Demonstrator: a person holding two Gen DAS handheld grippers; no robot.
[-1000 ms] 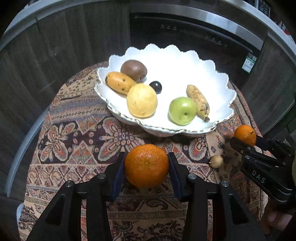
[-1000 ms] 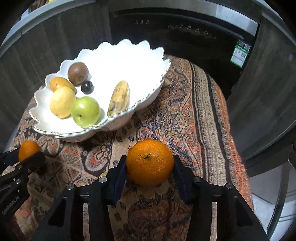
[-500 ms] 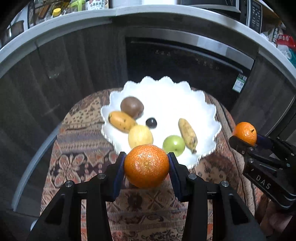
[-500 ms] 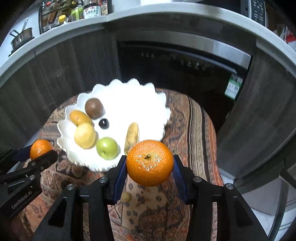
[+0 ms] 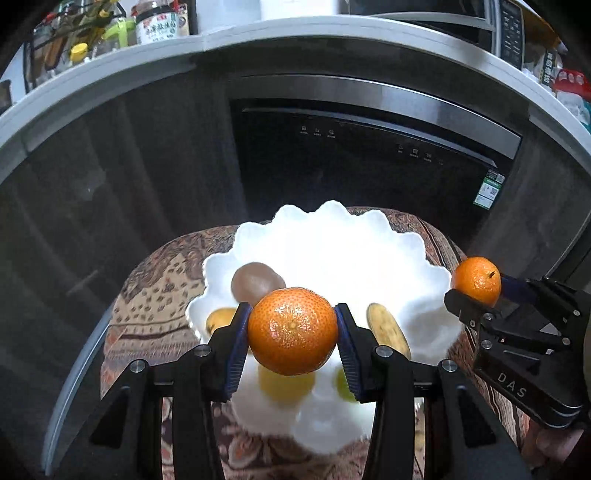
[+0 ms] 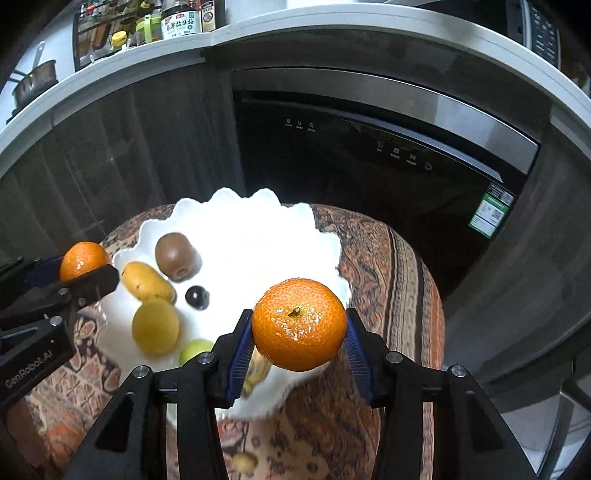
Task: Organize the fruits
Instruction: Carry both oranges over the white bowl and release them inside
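The left tool (image 5: 292, 332) grips an orange (image 5: 292, 331) between its blue pads (image 5: 236, 345), held in the air above the near part of the white bowl (image 5: 332, 240). In the right wrist view this tool (image 6: 86, 271) shows at the left edge with its orange (image 6: 82, 259) just outside the bowl's left rim.

The right tool (image 6: 298, 334) is clamped on a second orange (image 6: 298, 329), stem scar facing the camera, above the bowl's right near edge. From the left wrist view it (image 5: 476, 286) shows at the right with its orange (image 5: 477, 280) beside the bowl's right rim.

The scalloped bowl (image 6: 258, 229) sits on a patterned cloth (image 6: 391, 258) over a small round counter. In it lie a kiwi (image 6: 177, 256), a spotted yellow mango-like fruit (image 6: 147, 281), a dark grape (image 6: 196, 297), a yellow round fruit (image 6: 155, 326), a green apple (image 6: 194, 350) and a banana (image 5: 388, 330), partly hidden by the tools. A small tan fruit (image 6: 244, 461) lies on the cloth near the bowl.

Behind stands a dark dishwasher (image 6: 369, 147) under a kitchen worktop (image 6: 129, 68) with bottles (image 6: 181, 20).
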